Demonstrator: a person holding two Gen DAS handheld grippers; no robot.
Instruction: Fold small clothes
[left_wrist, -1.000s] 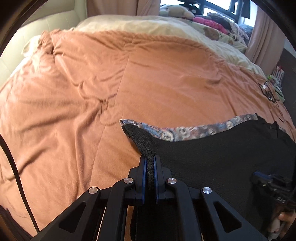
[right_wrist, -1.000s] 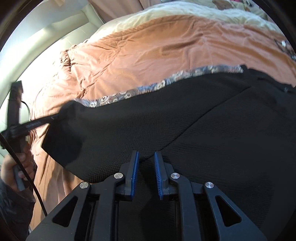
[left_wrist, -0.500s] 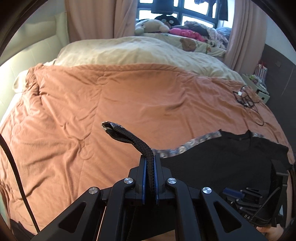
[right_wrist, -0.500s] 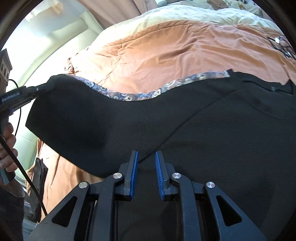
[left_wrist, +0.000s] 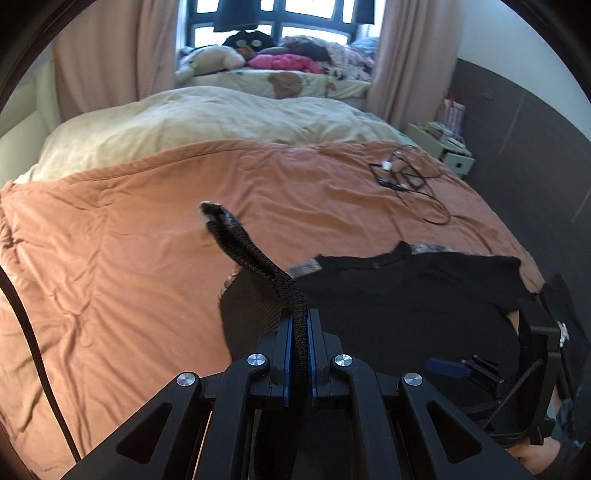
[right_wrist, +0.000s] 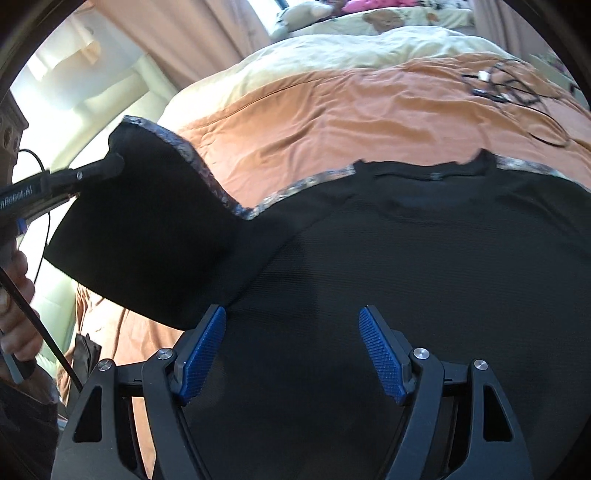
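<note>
Pinching a fold of the black T-shirt (left_wrist: 406, 295) between its blue pads, the left gripper (left_wrist: 298, 354) is lifting one sleeve, with its patterned trim, clear of the orange duvet (left_wrist: 129, 258). The rest of the shirt is lying spread on the duvet, neckline toward the pillows. The right gripper (right_wrist: 293, 350) is hovering over the shirt's body, its jaws having just been opening wide, with nothing pressed between them. A tangle of cables (left_wrist: 406, 177) is lying well apart
</note>
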